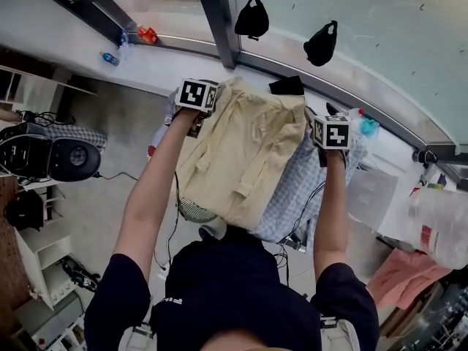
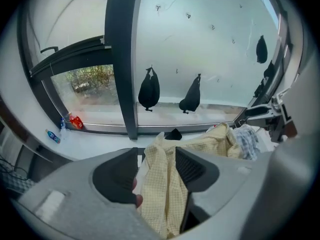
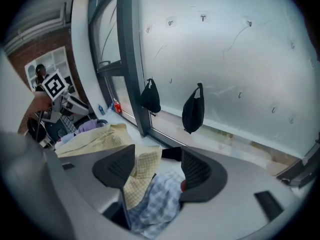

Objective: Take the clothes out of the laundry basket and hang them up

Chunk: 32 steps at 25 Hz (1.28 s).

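Left gripper and right gripper: jaws apart, cloth loose between. Pale yellow checked shirt drapes mid-frame over blue plaid garment. Light, limp; probably best pinched at shoulder seams.

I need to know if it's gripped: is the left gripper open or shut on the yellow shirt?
Open: the left gripper has its jaws apart, and the yellow shirt hangs loose between them, not pinched.

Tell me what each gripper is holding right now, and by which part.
Nothing gripped: left gripper and right gripper both stand open, with the far edge of the yellow shirt loose between their jaws.
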Each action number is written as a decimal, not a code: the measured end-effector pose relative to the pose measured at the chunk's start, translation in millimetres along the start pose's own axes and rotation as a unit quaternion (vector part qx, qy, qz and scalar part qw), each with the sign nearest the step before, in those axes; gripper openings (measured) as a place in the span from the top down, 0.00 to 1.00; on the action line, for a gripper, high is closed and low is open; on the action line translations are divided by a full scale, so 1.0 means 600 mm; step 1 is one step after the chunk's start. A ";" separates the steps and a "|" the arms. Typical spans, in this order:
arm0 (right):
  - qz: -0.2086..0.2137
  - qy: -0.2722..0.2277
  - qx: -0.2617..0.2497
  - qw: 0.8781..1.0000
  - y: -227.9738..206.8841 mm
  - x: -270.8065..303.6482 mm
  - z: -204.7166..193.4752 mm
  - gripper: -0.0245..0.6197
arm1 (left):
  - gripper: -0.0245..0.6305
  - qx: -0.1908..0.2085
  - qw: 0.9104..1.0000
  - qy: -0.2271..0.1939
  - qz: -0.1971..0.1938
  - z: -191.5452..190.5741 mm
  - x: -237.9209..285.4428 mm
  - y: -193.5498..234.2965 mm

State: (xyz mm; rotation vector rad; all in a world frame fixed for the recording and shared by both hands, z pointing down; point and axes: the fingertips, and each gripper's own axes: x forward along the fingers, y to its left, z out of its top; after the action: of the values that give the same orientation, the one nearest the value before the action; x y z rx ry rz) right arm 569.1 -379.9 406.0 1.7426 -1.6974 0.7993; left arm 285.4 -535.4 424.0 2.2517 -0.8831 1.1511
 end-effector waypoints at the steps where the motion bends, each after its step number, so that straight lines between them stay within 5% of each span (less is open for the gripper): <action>1: 0.005 -0.007 0.008 1.000 0.001 -0.006 0.002 0.51 | 0.60 -0.004 1.000 -0.007 -0.004 0.003 -0.007 -0.002; 16: -0.011 -0.066 0.024 0.997 0.062 -0.146 -0.021 0.50 | 0.60 0.000 0.994 -0.112 -0.011 -0.003 -0.159 -0.063; 21: -0.004 -0.088 0.022 0.996 0.097 -0.211 -0.041 0.48 | 0.60 0.010 0.990 -0.142 -0.008 -0.039 -0.229 -0.088; 32: -0.079 -0.095 -0.016 0.992 0.182 -0.334 -0.123 0.48 | 0.60 -0.006 0.976 -0.216 -0.025 -0.163 -0.411 -0.087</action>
State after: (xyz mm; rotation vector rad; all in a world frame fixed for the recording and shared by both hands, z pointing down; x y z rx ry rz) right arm 455.4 -195.8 302.8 1.9547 -1.6561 0.5496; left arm 160.8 -354.4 266.5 2.5452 -0.9791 0.6360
